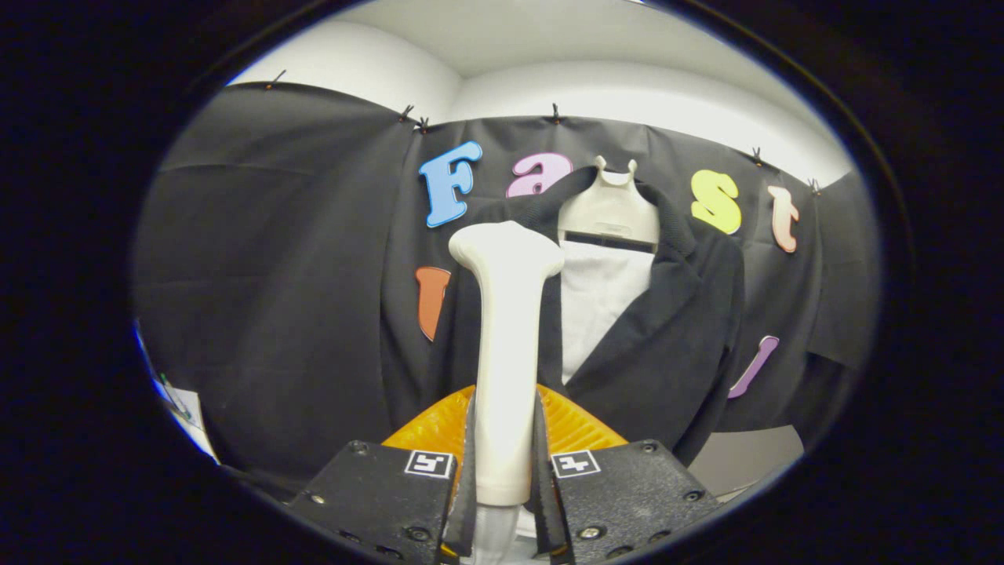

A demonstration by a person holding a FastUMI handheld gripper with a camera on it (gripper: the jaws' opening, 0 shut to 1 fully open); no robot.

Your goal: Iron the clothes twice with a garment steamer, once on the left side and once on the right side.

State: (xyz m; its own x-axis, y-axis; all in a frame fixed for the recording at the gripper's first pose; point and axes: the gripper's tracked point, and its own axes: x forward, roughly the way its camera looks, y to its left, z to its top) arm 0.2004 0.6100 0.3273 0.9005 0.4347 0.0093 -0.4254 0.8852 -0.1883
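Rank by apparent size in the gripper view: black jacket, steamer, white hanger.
1. black jacket
2. steamer, clamped in the tongs; its nearness inflates it
3. white hanger

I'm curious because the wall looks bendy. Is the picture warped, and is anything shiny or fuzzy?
Gripper view: yes, the fisheye lens bows the cloth wall; the white steamer, gripped between the closed fingers of the gripper, looks bright and slightly washed out; the black jacket beyond is dark, folds hard to see; nothing badly blurred.
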